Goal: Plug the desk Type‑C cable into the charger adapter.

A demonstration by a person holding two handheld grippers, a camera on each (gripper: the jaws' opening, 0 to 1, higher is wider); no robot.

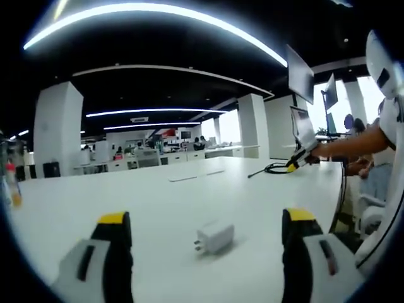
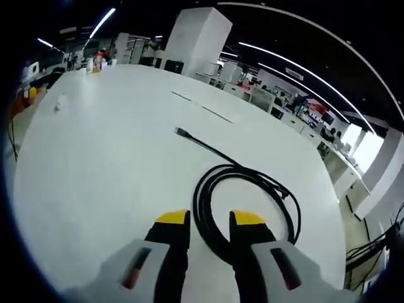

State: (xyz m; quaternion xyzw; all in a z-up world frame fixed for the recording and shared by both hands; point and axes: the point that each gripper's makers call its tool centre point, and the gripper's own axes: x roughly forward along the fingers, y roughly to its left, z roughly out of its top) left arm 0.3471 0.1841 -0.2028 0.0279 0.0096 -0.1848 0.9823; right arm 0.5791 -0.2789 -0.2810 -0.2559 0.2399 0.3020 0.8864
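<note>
Straddling the coil's near loop, the right gripper [image 2: 209, 222] sits with jaws a little apart, clamping nothing; grabbing there could drag the whole black cable [image 2: 243, 199] and leave its plug, out at eleven o'clock, flopping. The left gripper [image 1: 207, 222] stands wide open, the white adapter [image 1: 214, 237] lying on the tabletop [image 1: 158, 196] between its jaws, prongs toward nine o'clock; a skewed pinch might spin it away.

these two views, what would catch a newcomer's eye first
In the right gripper view, a coiled black cable lies on the white desk, its near loop between the open jaws of the right hand-held gripper. In the left gripper view, a small white charger adapter lies between the left hand-held gripper's wide-open jaws.
</note>
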